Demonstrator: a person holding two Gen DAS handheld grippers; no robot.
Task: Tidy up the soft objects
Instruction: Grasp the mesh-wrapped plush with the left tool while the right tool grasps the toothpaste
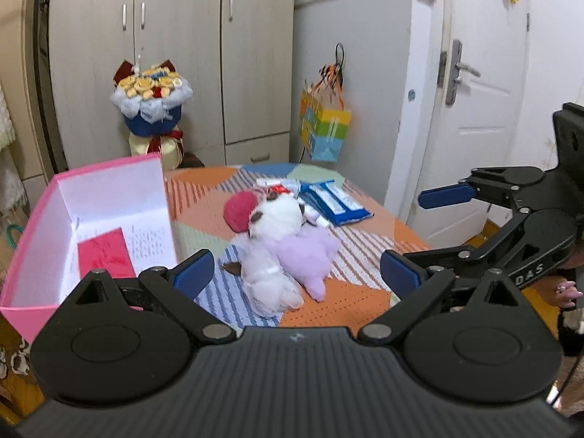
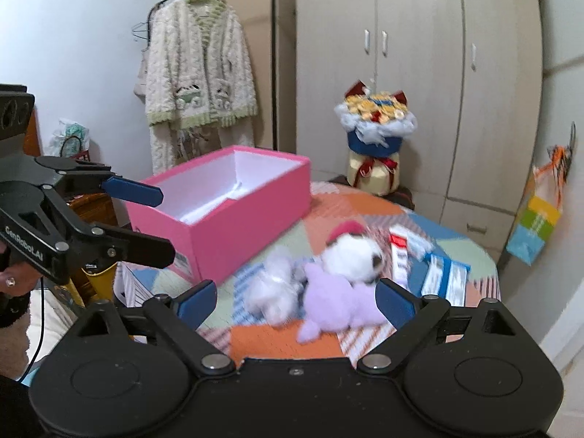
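Three soft toys lie together on the patterned table [image 1: 350, 299]: a white plush with a red hat [image 1: 277, 219] [image 2: 352, 253], a lilac plush [image 1: 308, 255] [image 2: 339, 301], and a white plush in a clear bag [image 1: 268, 284] [image 2: 272, 294]. An open pink box [image 1: 91, 233] [image 2: 233, 211] with white inside stands left of them, holding a red card [image 1: 104, 259]. My left gripper [image 1: 295, 273] [image 2: 166, 224] is open and empty, above the table's near side. My right gripper [image 2: 295, 299] [image 1: 425, 235] is open and empty, hovering near the lilac plush.
Blue and white packets [image 1: 332, 200] [image 2: 443, 277] and small tubes lie behind the toys. A flower bouquet [image 1: 151, 109] [image 2: 376, 138] stands past the table by the wardrobe. A colourful gift bag [image 1: 323, 127] hangs on the wall. A door [image 1: 485, 109] is at the right.
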